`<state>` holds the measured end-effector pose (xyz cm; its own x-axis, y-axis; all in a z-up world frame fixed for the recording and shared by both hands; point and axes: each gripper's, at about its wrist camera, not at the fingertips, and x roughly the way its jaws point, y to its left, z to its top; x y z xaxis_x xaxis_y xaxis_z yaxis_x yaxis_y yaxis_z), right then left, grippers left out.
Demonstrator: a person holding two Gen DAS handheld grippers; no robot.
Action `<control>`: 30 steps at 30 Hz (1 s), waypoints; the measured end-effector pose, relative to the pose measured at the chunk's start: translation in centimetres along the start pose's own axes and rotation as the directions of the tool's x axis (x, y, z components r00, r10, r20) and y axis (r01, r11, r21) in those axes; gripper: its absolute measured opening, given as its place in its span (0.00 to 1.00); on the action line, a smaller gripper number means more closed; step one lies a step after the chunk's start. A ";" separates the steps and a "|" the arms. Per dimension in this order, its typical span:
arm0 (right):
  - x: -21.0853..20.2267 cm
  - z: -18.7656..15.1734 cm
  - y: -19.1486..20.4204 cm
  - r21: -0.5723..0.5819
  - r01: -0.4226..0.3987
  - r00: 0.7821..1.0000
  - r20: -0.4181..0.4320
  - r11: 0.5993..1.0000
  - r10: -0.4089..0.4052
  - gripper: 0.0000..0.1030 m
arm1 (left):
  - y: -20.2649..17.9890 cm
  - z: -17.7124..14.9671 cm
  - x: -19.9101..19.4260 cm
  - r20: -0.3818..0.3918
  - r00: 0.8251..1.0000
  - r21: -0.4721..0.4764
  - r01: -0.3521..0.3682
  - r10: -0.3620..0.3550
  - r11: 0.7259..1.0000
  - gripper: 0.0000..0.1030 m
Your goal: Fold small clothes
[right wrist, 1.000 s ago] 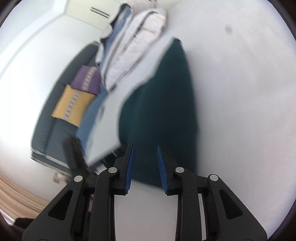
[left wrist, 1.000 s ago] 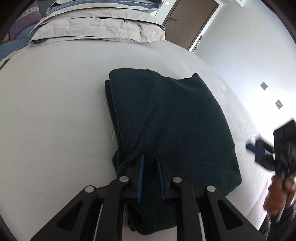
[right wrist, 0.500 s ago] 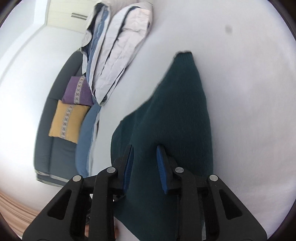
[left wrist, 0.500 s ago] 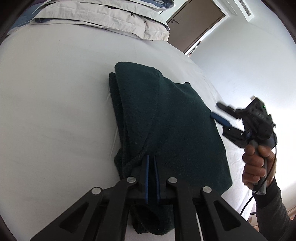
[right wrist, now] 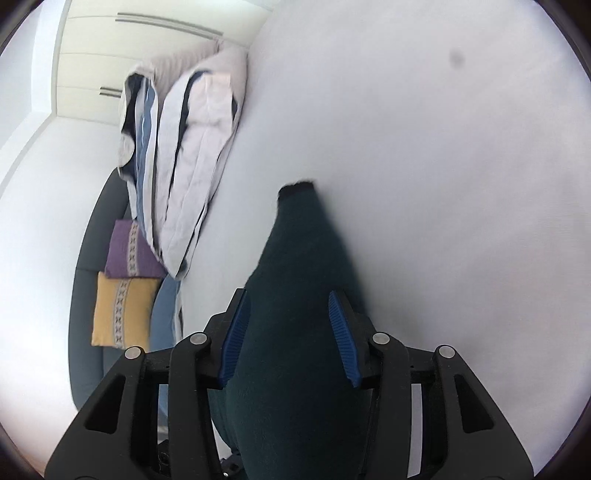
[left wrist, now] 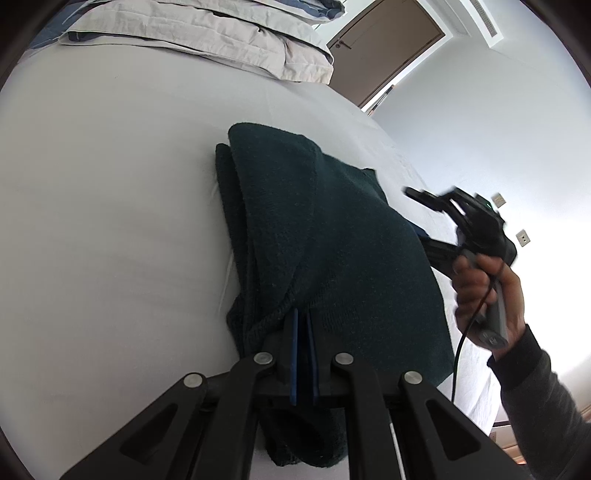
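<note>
A dark green knitted garment (left wrist: 332,240) lies folded on the white bed (left wrist: 110,221). My left gripper (left wrist: 302,314) is shut on the garment's near edge, the blue pads pinching the knit. My right gripper (right wrist: 288,306) is open, its jaws wide apart on either side of the garment's right edge (right wrist: 295,332). In the left wrist view the right gripper (left wrist: 421,221) sits at the garment's right side, held by a hand; its lower finger goes under the cloth.
Folded grey and blue bedding (left wrist: 207,33) lies at the head of the bed, also in the right wrist view (right wrist: 184,166). A brown door (left wrist: 388,48) is behind. A dark sofa with purple (right wrist: 129,251) and yellow cushions (right wrist: 122,314) stands beside the bed.
My right gripper has come in to the garment's right edge and opened wider, straddling the cloth. My left gripper has closed on the near edge and stays there.
</note>
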<state>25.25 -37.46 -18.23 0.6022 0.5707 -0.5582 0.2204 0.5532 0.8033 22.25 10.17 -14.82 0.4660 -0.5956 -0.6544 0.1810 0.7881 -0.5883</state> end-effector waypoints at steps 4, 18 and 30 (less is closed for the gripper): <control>-4.2 -3.8 1.9 -0.071 -0.194 0.980 -0.061 0.978 0.190 0.44 | -0.3 -0.9 -1.4 0.004 1.000 -0.015 0.000 0.000 1.000 0.14; -8.5 -13.2 1.4 -0.238 -0.131 0.973 -0.219 0.962 0.078 0.59 | 1.4 -4.0 -6.1 0.064 0.997 -0.119 -0.040 0.048 0.992 0.59; -5.3 -5.5 -0.4 -0.068 -0.107 0.982 -0.162 0.992 0.095 0.74 | 4.0 1.6 -1.5 -0.001 0.997 -0.285 0.077 -0.081 0.956 0.61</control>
<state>17.71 -37.41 -16.75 0.4886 0.7113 -0.5053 0.1018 0.5287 0.8427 23.68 14.45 -15.40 0.4493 -0.6573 -0.6050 -0.0375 0.6628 -0.7479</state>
